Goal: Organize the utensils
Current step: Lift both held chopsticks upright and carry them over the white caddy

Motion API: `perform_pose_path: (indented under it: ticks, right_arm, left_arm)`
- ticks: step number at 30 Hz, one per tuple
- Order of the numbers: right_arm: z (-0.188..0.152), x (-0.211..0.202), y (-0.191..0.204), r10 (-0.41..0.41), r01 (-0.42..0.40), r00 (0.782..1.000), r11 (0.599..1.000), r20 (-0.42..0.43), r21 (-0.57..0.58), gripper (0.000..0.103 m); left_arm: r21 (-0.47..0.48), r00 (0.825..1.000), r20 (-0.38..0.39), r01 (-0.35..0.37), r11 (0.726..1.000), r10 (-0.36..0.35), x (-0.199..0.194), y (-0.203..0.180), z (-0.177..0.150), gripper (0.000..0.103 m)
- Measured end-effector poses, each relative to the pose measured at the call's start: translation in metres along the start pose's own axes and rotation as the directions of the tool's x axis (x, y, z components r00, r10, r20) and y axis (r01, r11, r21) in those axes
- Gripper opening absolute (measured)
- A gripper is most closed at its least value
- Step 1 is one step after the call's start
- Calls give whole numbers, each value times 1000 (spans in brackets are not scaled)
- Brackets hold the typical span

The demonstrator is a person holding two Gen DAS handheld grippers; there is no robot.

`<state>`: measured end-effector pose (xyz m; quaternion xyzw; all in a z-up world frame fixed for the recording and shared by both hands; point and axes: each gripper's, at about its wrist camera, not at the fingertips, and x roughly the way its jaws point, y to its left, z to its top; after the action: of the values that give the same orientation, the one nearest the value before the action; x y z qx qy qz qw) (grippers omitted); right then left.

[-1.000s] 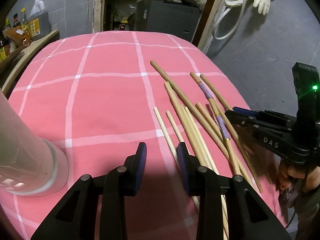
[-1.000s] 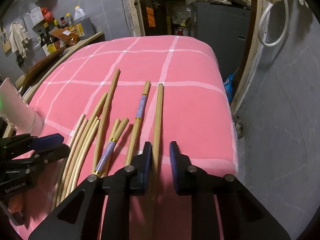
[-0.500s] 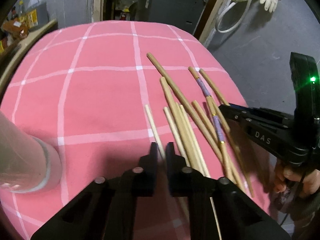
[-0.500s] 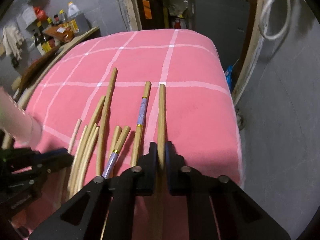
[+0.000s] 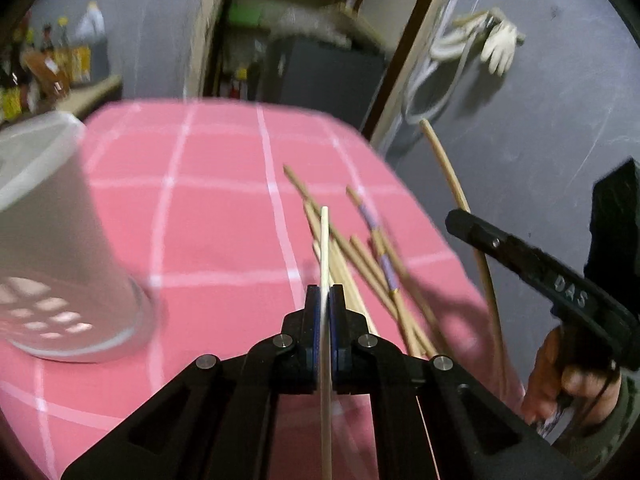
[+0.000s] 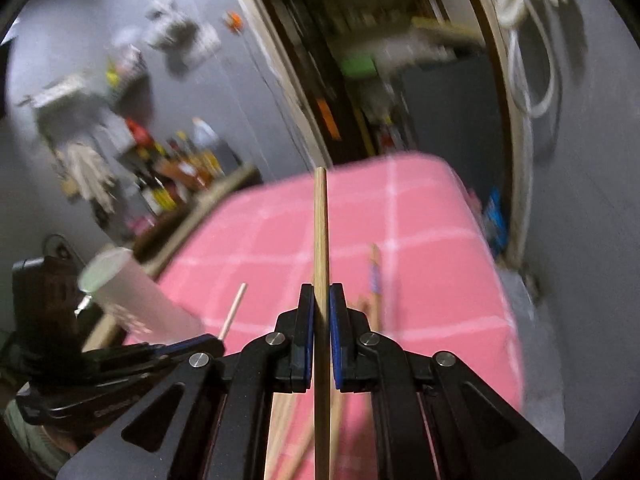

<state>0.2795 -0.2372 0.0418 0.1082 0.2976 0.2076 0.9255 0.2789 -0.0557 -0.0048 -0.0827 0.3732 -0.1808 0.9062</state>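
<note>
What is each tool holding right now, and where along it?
Left tool: a pale thin chopstick, pinched partway along, with length sticking out both sides. Right tool: a darker wooden chopstick, likewise gripped mid-length, not at an end.

A: What carries the objects?

B: A desk under a pink cloth crossed by a grid of white lines, with rounded far corners.

A: What rests directly on it?

B: Toward 9 o'clock in the left wrist view, a tall translucent white container stands upright, its lower wall pierced with small holes. Between 3 and 5 o'clock of the desk's centre lies a loose bundle of chopsticks, fanned and overlapping, tips pointing toward 11 o'clock. One chopstick with purple bands lies among them; the rest are plain wood.
</note>
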Motion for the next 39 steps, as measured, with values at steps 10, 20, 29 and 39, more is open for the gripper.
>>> perform_pose_path:
  ticks: [10, 20, 29, 39]
  right_arm:
    - [20, -15, 83, 188, -167, 933, 981, 306, -94, 5]
    - [62, 18, 166, 327, -302, 804, 944, 497, -134, 5]
    - [66, 42, 194, 284, -239, 718, 958, 636, -159, 5]
    - [49, 70, 193, 241, -155, 741, 969, 627, -190, 5]
  left_arm:
    - [-35, 932, 360, -35, 999, 45, -89, 26, 29, 2]
    - [-177, 802, 563, -117, 977, 198, -179, 122, 68, 2]
    - [-301, 668, 676, -134, 944, 310, -200, 203, 76, 2]
    - [-333, 655, 666, -167, 928, 357, -173, 208, 55, 2]
